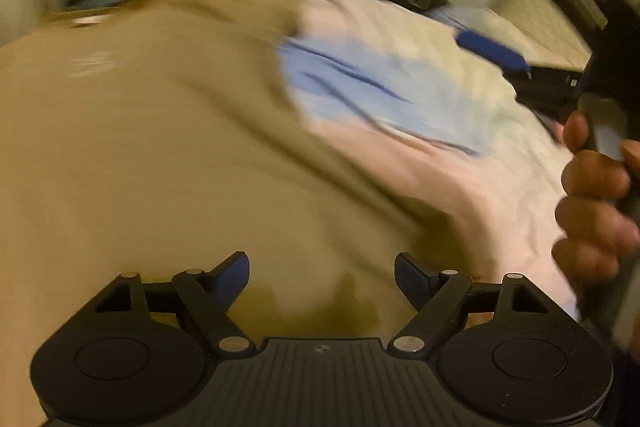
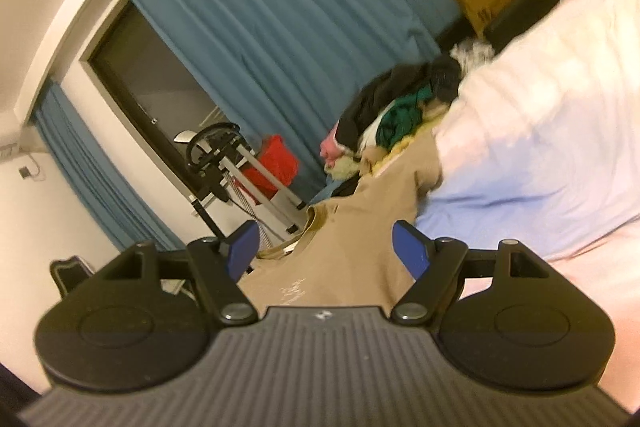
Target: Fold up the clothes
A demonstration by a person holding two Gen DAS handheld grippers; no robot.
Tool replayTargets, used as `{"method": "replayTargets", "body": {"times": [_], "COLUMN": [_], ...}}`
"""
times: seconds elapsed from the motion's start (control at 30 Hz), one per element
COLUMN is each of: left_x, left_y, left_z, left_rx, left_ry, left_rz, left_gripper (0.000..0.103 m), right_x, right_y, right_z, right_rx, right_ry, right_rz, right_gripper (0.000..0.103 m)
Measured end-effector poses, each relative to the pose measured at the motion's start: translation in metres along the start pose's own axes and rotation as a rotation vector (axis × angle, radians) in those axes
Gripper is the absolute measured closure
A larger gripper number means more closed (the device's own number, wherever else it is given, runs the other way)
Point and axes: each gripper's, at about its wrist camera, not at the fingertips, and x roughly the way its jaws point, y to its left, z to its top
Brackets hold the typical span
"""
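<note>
1. Cloth fills the left wrist view: a tan cotton T-shirt (image 1: 152,155) with faint white lettering lies spread over the bed, blurred by motion.
2. The left hand-held gripper (image 1: 322,277) hangs above the tan cloth with its blue-padded fingers (image 1: 234,277) spread wide apart; nothing sits between them, so it is released.
3. Just beside the T-shirt, toward the right of that view, lies a pale pink and light blue bed sheet (image 1: 400,99), rumpled, with dark creases across the blue part.
4. At the right edge of the left wrist view a person's hand (image 1: 592,195) wraps around the grey handle of the right hand-held gripper (image 1: 494,55), whose blue finger points out over the sheet.
5. In the right wrist view the right hand-held gripper (image 2: 324,247) is also spread, its blue pads (image 2: 410,251) standing on either side of the tan T-shirt's (image 2: 340,259) cloth; the cloth runs up between them, and whether the pads touch it I cannot tell.
6. The T-shirt's collar shows near the left pad.
7. Beyond the T-shirt sits a heap of mixed clothes (image 2: 400,111), black, green, pink and white.
8. A teal pleated curtain (image 2: 280,19) hangs behind it, with a red plastic box (image 2: 274,163) below.
</note>
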Motion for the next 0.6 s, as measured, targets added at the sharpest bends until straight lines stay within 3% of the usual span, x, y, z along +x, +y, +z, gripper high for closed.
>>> {"method": "replayTargets", "body": {"times": [0.13, 0.3, 0.4, 0.6], "left_x": [-0.038, -0.056, -0.052, -0.026], "left_y": [0.049, 0.092, 0.109, 0.145], "left_z": [-0.004, -0.002, 0.004, 0.019], "left_rx": [-0.149, -0.377, -0.414, -0.443], "left_ry": [-0.102, -0.235, -0.257, -0.268], "left_rz": [0.11, 0.126, 0.127, 0.158], "left_gripper": [0.02, 0.018, 0.018, 0.018], "right_x": [0.068, 0.16, 0.212, 0.298], "right_y": [-0.009, -0.063, -0.1, -0.13], "right_z": [0.019, 0.026, 0.021, 0.014], "right_rx": [0.062, 0.228, 0.332, 0.325], "right_ry": [0.056, 0.099, 0.129, 0.113], "right_rz": [0.025, -0.019, -0.06, -0.026], "right_gripper": [0.027, 0.027, 0.027, 0.027]}}
